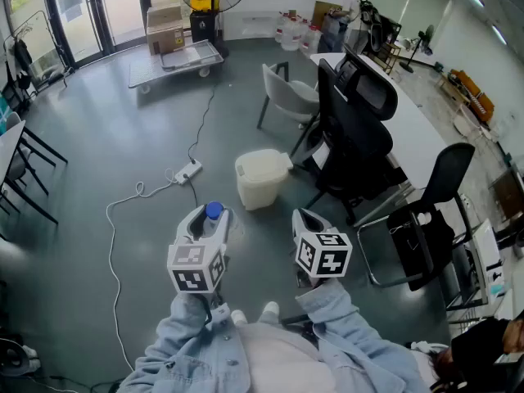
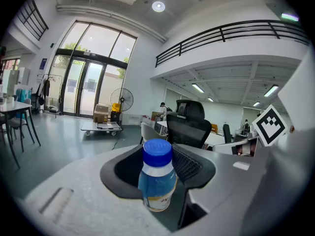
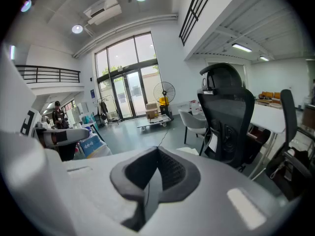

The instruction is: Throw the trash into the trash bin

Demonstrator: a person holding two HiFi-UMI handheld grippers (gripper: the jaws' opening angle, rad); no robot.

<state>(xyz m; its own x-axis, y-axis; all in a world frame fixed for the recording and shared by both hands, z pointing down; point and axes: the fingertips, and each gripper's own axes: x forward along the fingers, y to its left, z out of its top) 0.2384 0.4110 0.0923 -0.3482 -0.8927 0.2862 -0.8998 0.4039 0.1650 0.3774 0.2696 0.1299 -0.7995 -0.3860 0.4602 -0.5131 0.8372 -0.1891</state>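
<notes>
A small bottle (image 2: pixel 157 178) with a blue cap (image 1: pixel 214 211) and a blue and yellow label stands upright between the jaws of my left gripper (image 2: pixel 158 157), which is shut on it. In the head view that left gripper (image 1: pixel 210 218) is held over the grey floor, a short way short of a cream trash bin (image 1: pixel 260 178) with a lid. My right gripper (image 1: pixel 305 219) hovers beside it to the right, level with the bottle. In the right gripper view the right gripper (image 3: pixel 158 151) has its jaws together with nothing between them; the bin's pale top (image 3: pixel 189 151) shows just beyond.
A black office chair (image 1: pixel 356 125) and a grey chair (image 1: pixel 291 97) stand just right of and behind the bin. A power strip (image 1: pixel 187 172) with a white cable lies left of it. A white desk (image 1: pixel 413 129), another black chair (image 1: pixel 438 211), a trolley (image 1: pixel 176 62) and a person (image 1: pixel 352 6) are further off.
</notes>
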